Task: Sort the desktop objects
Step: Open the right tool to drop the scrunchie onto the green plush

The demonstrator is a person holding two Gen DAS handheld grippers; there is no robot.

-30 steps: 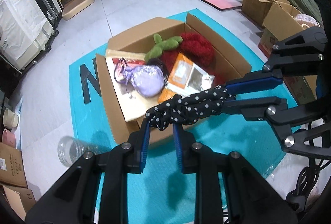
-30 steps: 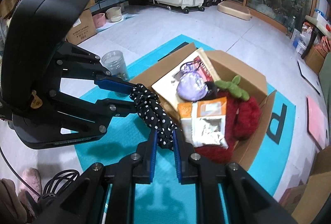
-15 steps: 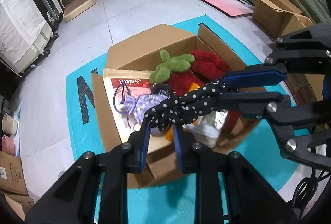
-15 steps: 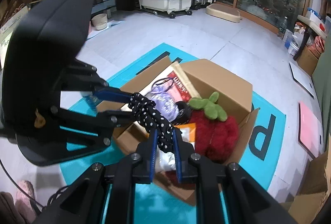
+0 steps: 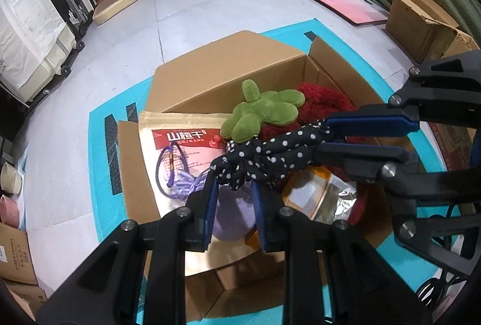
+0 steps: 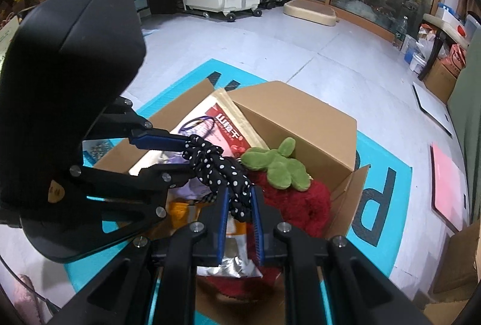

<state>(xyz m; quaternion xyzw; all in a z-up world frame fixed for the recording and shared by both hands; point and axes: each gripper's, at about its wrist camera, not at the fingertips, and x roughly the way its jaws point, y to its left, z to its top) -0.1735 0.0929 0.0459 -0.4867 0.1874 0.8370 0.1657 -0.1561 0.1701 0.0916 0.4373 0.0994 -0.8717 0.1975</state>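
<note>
Both the left hand-held gripper (image 5: 233, 183) and right hand-held gripper (image 6: 240, 198) clamp opposite ends of a soft, limp polka-dot cloth (image 5: 264, 156), best held at its ends, above the cardboard box (image 5: 228, 69).

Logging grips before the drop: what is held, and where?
A polka-dot fabric band: left gripper clamps one end, right gripper the other.

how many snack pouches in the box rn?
2. A red-label pouch lies flat along the left side of the cardboard box; an orange-and-foil pouch sits lower right, beside the red plush. More may be hidden underneath.
</note>
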